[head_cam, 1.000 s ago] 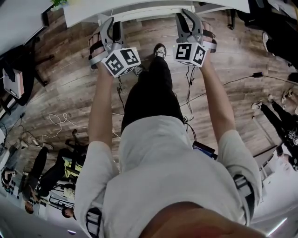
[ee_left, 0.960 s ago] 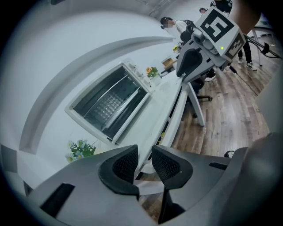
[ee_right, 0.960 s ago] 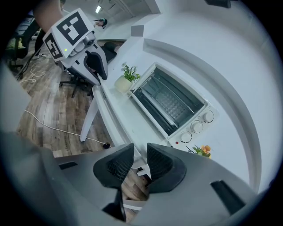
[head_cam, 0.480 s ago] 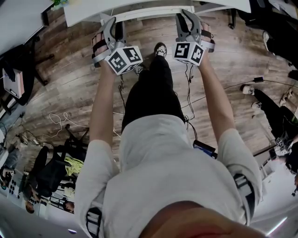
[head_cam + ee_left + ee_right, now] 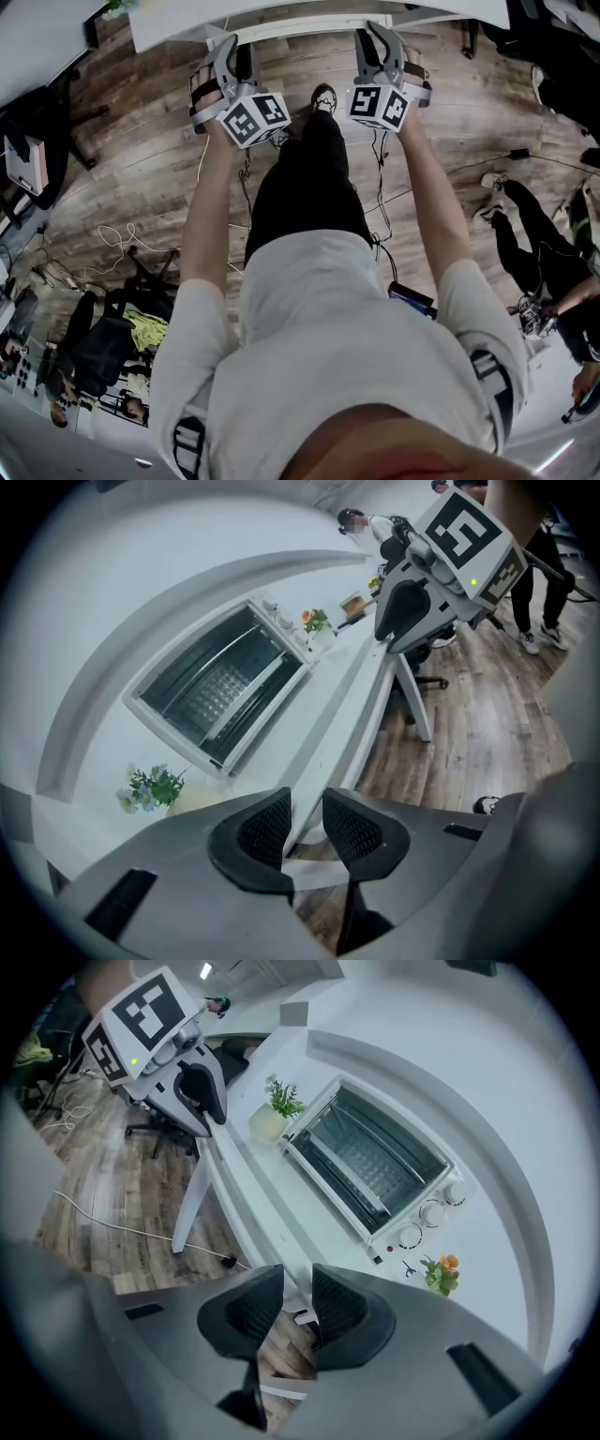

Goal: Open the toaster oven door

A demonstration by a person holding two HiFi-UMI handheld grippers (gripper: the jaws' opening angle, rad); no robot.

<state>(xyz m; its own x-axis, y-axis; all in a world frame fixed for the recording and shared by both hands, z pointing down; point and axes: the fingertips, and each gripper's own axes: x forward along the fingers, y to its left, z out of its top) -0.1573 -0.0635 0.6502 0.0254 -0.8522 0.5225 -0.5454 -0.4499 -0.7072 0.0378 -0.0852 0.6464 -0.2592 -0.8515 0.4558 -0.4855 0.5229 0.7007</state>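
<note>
The toaster oven (image 5: 220, 696) (image 5: 370, 1171) stands on the white table (image 5: 281, 19) with its glass door closed. The handle bar runs across the door, and the knobs (image 5: 431, 1213) sit at one end. Both grippers hang in the air short of the table's front edge, well away from the oven. My left gripper (image 5: 228, 42) (image 5: 307, 808) has its jaws opening with nothing between them. My right gripper (image 5: 375, 30) (image 5: 298, 1297) is open, a narrow gap between its pads and nothing in it. Each gripper view also shows the other gripper off to the side.
A potted green plant (image 5: 279, 1105) (image 5: 155, 789) stands beside one end of the oven, and a small orange flower (image 5: 441, 1274) (image 5: 317, 621) beside the other. Table legs, cables (image 5: 112, 244) and a chair are on the wood floor. People (image 5: 525, 234) stand at the right.
Both grippers have edged forward toward the table edge, the left one more. A person at the right of the room has walked closer.
</note>
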